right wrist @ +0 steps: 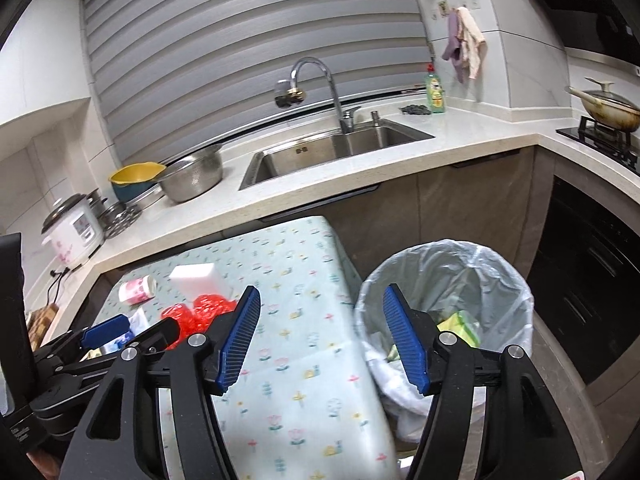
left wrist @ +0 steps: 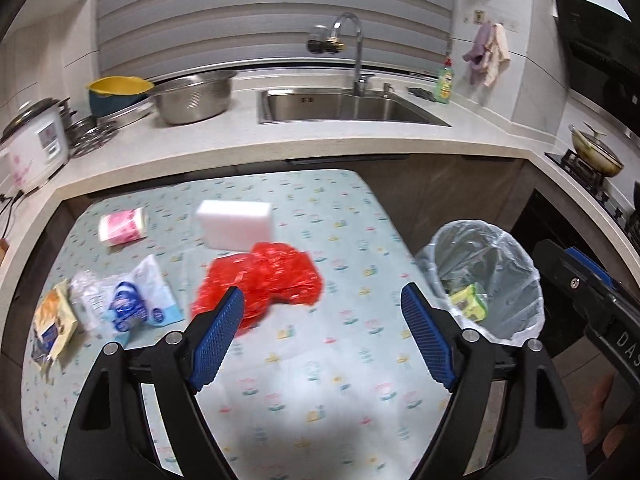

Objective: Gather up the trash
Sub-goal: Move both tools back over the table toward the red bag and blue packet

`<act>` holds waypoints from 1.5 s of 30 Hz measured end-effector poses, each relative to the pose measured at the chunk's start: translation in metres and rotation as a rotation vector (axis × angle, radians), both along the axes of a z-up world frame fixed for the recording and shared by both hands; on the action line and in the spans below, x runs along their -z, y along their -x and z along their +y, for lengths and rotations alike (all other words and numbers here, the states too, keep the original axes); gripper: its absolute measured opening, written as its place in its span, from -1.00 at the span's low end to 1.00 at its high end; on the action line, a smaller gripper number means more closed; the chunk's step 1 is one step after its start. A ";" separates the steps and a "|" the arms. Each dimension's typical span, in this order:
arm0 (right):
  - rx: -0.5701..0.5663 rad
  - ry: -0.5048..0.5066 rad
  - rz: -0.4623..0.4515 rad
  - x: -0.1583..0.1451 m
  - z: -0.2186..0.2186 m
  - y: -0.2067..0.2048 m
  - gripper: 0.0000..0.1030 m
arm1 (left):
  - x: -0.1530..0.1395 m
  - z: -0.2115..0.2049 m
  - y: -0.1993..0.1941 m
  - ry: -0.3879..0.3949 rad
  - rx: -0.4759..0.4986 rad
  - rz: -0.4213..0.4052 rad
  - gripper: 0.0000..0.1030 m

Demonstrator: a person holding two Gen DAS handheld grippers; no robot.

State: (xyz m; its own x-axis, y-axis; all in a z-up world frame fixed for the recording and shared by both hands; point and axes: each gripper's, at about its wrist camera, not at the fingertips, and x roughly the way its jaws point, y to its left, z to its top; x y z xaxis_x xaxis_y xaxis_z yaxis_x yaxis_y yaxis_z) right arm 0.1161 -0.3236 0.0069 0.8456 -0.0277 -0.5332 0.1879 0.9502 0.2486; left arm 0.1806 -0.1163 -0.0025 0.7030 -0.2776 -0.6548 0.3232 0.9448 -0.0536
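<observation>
**Both grippers empty over the table, rubbish still to clear**

On the table [left wrist: 304, 360] the trash lies in a row from left to right: a yellow snack packet [left wrist: 54, 322] at the near left edge; a clear wrapper with blue print [left wrist: 128, 300] just beside it; a pink roll [left wrist: 122, 226] farther back; a white block [left wrist: 236, 224] touching the far side of a crumpled red bag [left wrist: 260, 280]; the lined bin [left wrist: 486, 276] stands off the table's right edge, with a green-yellow packet [left wrist: 470, 300] already inside.

The left gripper [left wrist: 322, 322] has its jaws spread wide with nothing between them, and the right gripper [right wrist: 320, 332] is likewise parted and empty.

Risks, as I judge them: the red bag is loose and slippery, so a shallow pinch could shed it short of the bin; closing on it may also drag the white block along; the thin bin liner could snag on a finger and pull off the rim.

The left view shows the whole row of litter, including the packet and the wrapper; the right view hides most of those behind the left gripper, yet looks deeper into the bin and shows white paper [right wrist: 394, 376] near its bottom.
</observation>
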 end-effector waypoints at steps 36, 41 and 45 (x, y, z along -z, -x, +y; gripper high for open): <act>-0.181 0.054 0.126 0.048 0.180 -0.074 0.62 | 0.044 0.217 -0.027 0.009 -0.279 0.067 0.76; -0.193 0.052 0.150 0.063 0.193 -0.097 0.62 | 0.059 0.227 -0.046 -0.005 -0.277 0.088 0.77; -0.196 0.059 0.171 0.075 0.199 -0.116 0.62 | 0.070 0.230 -0.062 -0.011 -0.269 0.112 0.77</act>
State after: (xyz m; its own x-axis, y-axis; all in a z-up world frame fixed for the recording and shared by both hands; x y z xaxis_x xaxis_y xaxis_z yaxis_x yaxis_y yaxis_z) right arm 0.2317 -0.1243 -0.0685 0.7358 0.0923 -0.6709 0.0337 0.9844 0.1724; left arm 0.2422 0.1137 -0.0727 0.6735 -0.0838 -0.7344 0.0535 0.9965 -0.0645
